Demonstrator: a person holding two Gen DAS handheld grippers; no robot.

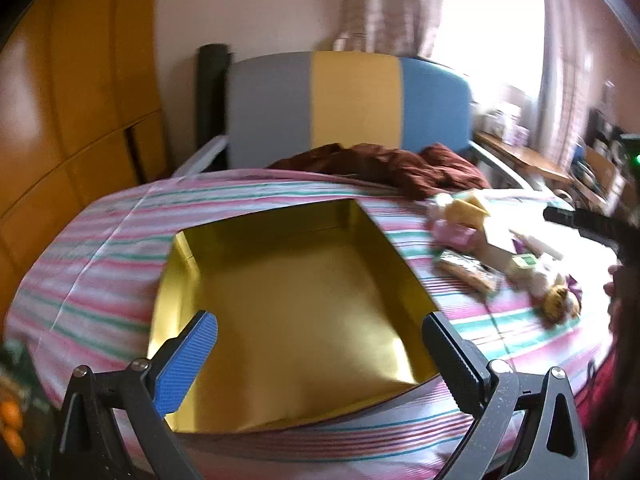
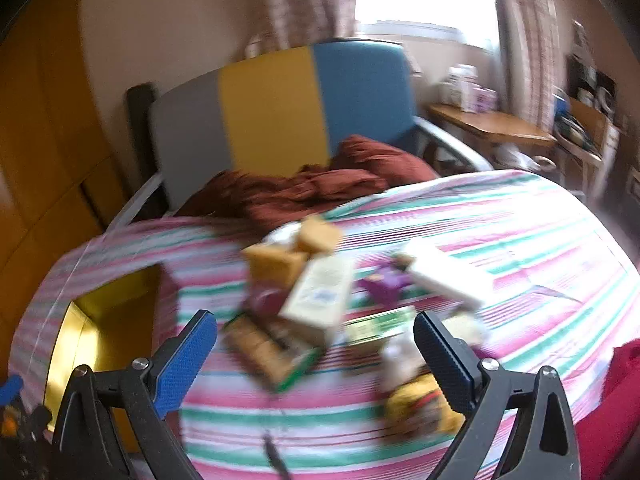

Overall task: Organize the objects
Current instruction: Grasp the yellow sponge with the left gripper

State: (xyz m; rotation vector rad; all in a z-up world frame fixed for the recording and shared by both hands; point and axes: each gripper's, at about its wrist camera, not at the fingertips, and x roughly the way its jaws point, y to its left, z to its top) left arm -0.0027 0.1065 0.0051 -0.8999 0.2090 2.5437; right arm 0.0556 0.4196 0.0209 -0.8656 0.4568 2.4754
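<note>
Gold box [image 1: 288,300] sits open on striped bedspread [image 1: 100,248], directly ahead of left gripper [image 1: 320,344], fingers spread wide, nothing between them. Right gripper [image 2: 316,344] also spread, empty, over blurred pile: cream carton [image 2: 320,292], biscuit pack [image 2: 264,348], green box [image 2: 380,324], white box [image 2: 444,276]. Pile right of gold box. Maroon blanket [image 2: 320,188] far side, near headboard [image 2: 272,112].

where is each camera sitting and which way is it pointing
Left wrist: rides the left gripper, looking down into the empty gold box; both fingers show, open.
Right wrist: rides the right gripper, facing the pile of packets; its fingers are open.
Shared: striped bedspread, gold box, brown blanket, the packets and the headboard.
</note>
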